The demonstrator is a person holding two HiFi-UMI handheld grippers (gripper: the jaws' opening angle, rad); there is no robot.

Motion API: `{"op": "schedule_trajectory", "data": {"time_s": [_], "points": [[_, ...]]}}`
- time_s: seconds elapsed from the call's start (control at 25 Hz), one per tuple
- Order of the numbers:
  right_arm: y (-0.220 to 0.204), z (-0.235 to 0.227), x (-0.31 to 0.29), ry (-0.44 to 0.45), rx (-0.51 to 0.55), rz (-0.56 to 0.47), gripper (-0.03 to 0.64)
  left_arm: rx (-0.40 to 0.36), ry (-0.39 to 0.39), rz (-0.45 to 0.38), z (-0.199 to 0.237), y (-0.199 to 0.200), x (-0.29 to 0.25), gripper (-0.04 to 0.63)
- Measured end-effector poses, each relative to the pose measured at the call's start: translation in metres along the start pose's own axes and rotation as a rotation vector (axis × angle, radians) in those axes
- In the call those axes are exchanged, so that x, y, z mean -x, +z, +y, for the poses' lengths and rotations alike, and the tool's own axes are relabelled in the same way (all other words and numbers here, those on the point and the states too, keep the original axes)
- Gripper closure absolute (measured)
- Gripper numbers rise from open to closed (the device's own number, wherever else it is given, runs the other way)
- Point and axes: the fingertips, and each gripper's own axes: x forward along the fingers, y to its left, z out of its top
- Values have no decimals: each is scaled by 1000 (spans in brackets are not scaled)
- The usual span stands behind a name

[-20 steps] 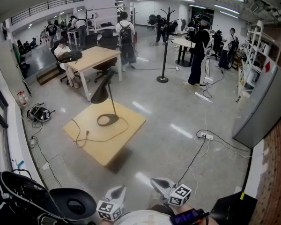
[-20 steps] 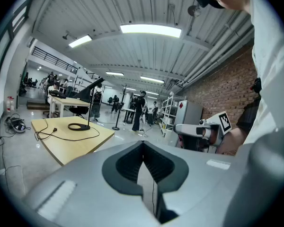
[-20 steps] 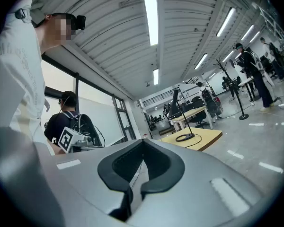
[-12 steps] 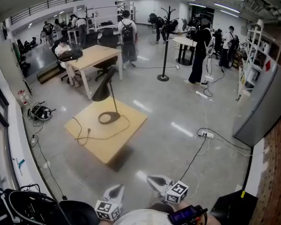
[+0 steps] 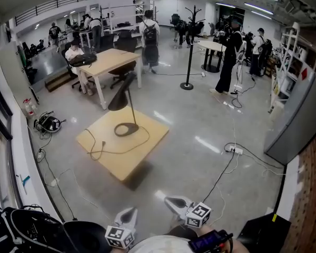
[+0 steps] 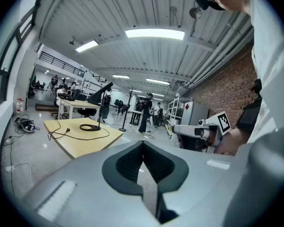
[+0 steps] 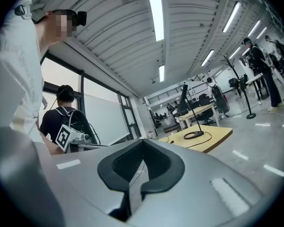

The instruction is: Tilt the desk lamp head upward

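The desk lamp stands on a low yellow desk in the middle of a big room. The lamp is black. Its round base sits near the far side of the desk top, and a thin pole goes up from it. The lamp head is at the top of the pole and points down and to the left. A black cord runs from the base in a loop across the desk top.

The left gripper and the right gripper are at the bottom of the head view, close to the person. They are side by side and well apart from the desk and the lamp. Both point out toward the lamp. The left jaws are pressed together and hold nothing. The right jaws are pressed together too, and they hold nothing.

Behind the lamp is a bigger desk with a person sitting at it. More people stand farther back. A black coat stand is on the gray floor. A white power strip lies on the floor to the right.
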Motion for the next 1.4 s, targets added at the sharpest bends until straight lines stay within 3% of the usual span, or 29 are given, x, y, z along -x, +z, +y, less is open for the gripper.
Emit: {"op": "schedule_trajectory", "data": {"time_s": [0.76, 1.4], "points": [[-4, -31, -16, -73, -22, 35, 606, 19, -33, 18, 20, 2, -25, 594], [33, -100, -32, -25, -24, 65, 606, 10, -23, 33, 17, 38, -90, 594]]}}
